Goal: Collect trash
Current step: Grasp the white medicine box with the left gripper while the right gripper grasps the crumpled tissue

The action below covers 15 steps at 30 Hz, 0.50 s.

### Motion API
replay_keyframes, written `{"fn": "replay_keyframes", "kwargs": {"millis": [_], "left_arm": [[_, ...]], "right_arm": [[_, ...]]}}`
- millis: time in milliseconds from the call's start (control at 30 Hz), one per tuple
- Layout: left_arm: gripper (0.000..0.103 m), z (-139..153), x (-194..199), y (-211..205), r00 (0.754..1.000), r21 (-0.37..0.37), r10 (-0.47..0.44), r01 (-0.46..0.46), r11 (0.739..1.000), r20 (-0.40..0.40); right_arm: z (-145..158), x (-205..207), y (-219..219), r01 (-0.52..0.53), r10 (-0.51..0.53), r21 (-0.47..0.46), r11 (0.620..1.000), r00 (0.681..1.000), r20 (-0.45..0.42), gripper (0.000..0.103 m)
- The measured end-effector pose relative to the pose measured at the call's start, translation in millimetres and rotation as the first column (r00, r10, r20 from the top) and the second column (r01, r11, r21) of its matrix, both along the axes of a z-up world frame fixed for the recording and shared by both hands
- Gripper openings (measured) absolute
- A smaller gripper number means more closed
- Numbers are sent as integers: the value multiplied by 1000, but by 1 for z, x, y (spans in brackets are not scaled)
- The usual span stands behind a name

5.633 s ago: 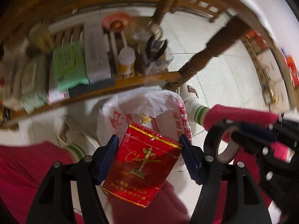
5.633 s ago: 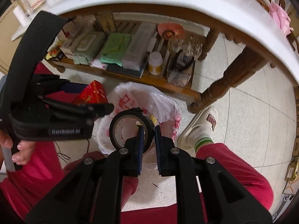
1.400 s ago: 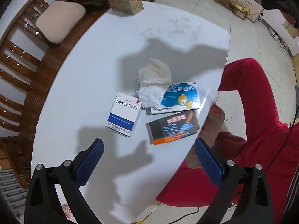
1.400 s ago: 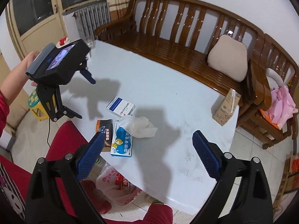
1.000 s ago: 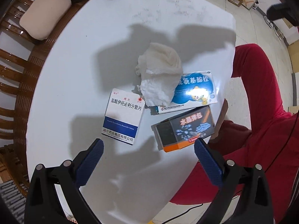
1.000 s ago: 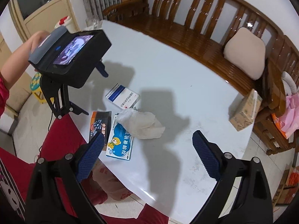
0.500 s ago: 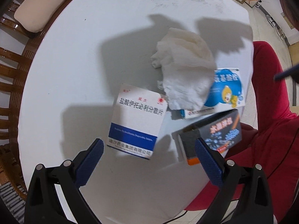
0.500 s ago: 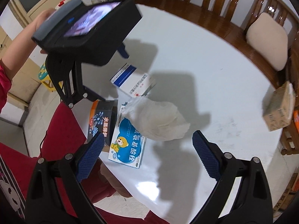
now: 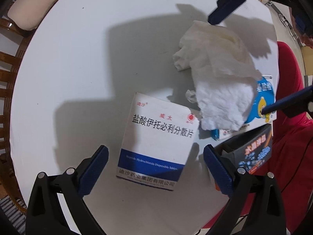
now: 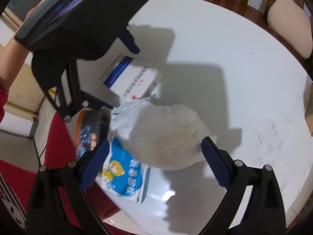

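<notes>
Left hand-held gripper: jaws spread wide, holding nothing; it hangs over the white-and-blue medicine box, one blue pad to each side of the box's near end.
Right hand-held gripper: jaws wide apart, empty; the crumpled tissue sits between its pads, with no contact that can be made out.
White-and-blue medicine box: lies flat on the white bench, printed face up, just beside the tissue.
Crumpled tissue: a loose white wad, resting partly on the bench and partly over the blue cartoon box.
Blue cartoon box: flat at the bench's edge, one end under the tissue.
Dark box with orange end: at the bench edge, next to the blue cartoon box; whether they touch cannot be told.
Red trousers: the person's leg, beyond the bench edge.
Cushion: pale, on the wooden seat behind the bench.
</notes>
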<state>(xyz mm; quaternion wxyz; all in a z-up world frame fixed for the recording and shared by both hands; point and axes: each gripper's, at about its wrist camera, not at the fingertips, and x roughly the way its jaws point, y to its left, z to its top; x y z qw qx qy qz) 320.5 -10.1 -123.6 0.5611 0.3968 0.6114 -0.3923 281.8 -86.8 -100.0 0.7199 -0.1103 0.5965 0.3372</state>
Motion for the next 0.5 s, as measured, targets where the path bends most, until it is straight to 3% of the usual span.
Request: {"fn": "replay_keyframes", "kwargs": {"millis": [200, 267, 333, 400, 500], "left_arm": [[95, -5, 5, -1, 1000, -18, -20, 20, 1000, 23], [95, -5, 6, -1, 1000, -31, -12, 12, 999, 29], [95, -4, 10, -1, 999, -47, 6, -4, 999, 36], [93, -1, 5, -4, 999, -65, 25, -22, 998, 43], [85, 3, 9, -15, 997, -92, 61, -56, 994, 53]], "right_arm": [[-9, 15, -3, 50, -49, 41, 998, 998, -29, 91], [-11, 18, -3, 58, -56, 50, 997, 998, -42, 83], [-13, 20, -3, 69, -67, 55, 996, 997, -44, 67], [-13, 22, -4, 78, -75, 64, 995, 996, -47, 66], [-12, 27, -7, 94, -90, 77, 993, 995, -51, 52]]}}
